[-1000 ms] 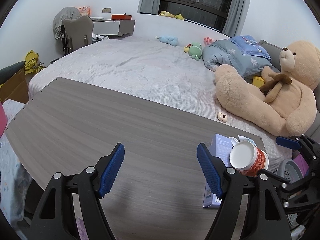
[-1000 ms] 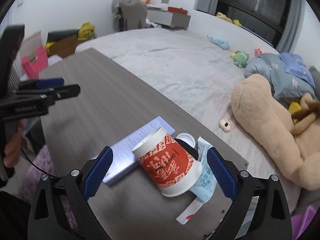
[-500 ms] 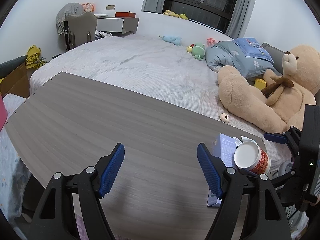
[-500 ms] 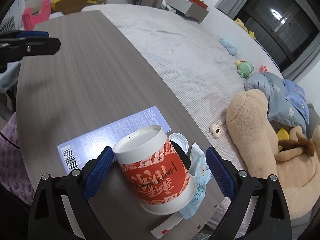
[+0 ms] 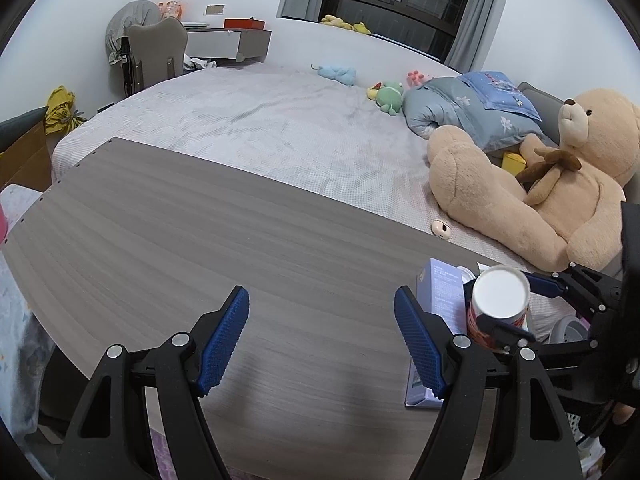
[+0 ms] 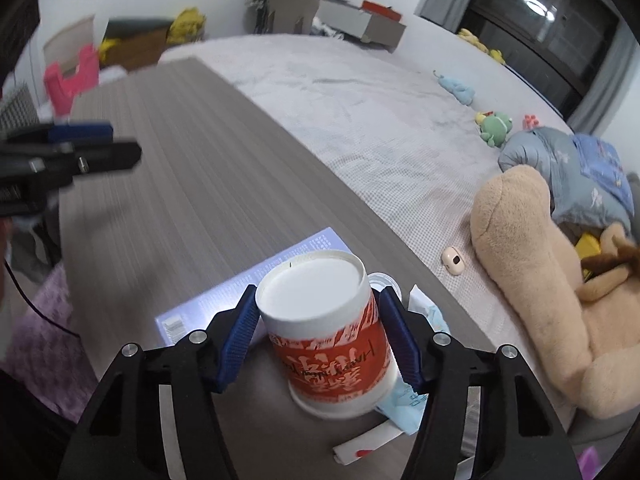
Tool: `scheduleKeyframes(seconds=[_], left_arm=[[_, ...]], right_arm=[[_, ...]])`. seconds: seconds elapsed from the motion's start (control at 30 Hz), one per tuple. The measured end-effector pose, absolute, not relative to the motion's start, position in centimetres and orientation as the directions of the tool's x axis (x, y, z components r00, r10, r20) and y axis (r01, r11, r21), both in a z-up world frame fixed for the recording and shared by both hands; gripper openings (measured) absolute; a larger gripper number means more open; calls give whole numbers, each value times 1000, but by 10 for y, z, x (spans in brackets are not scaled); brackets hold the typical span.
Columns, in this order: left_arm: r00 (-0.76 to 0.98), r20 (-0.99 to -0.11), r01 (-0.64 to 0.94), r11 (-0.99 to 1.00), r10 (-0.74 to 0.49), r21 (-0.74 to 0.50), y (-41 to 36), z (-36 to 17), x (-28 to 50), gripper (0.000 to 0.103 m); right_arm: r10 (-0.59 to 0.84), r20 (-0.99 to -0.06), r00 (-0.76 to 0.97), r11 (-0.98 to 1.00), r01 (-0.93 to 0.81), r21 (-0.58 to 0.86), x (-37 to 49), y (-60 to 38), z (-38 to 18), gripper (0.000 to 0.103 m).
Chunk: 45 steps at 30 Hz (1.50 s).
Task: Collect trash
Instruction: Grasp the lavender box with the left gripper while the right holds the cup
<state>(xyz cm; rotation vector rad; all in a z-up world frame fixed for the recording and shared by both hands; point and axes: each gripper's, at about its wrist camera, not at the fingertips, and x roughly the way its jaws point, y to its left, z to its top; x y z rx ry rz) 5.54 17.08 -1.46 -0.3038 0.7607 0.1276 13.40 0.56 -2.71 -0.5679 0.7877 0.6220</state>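
Since the earlier frame the right gripper point(image 6: 318, 338) has drawn its wide-spread jaws in around the paper cup point(image 6: 326, 332); they are closing, blue pads against both sides of the red-and-white wall. That cup sits near the right end of the wooden table point(image 6: 168, 184), upside down, its white base up and tilted toward the camera, long axis leaning off vertical, rim down beside a lilac box point(image 6: 240, 292) and a blue wrapper point(image 6: 404, 404). Over bare table, the left gripper point(image 5: 322, 342) hangs with its jaws wide apart, nothing between them.
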Motion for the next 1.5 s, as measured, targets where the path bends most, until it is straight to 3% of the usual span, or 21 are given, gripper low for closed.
scheduleKeyframes(seconds=[0.17, 0.43, 0.87, 1.37, 1.47, 1.5], left_arm=[[716, -698, -185, 956, -28, -229, 158, -17, 57, 72], [677, -725, -85, 966, -124, -245, 122, -27, 66, 72], [594, -788, -24, 975, -162, -219, 75, -49, 100, 72], [503, -856, -33, 987, -121, -159, 55, -78, 132, 72], [510, -853, -33, 988, -111, -148, 54, -80, 133, 64], [513, -852, -29, 989, -107, -142, 54, -80, 132, 57]], right_arm=[[394, -728, 561, 782, -621, -56, 128, -17, -11, 59], [422, -641, 642, 873, -477, 97, 100, -56, 0, 59], [336, -622, 707, 936, -326, 135, 60, -116, -3, 60], [349, -614, 708, 936, -301, 186, 48, -135, -5, 60], [347, -616, 707, 936, -296, 188, 47, -137, -6, 60], [347, -616, 707, 937, -294, 190, 48, -138, -6, 60]])
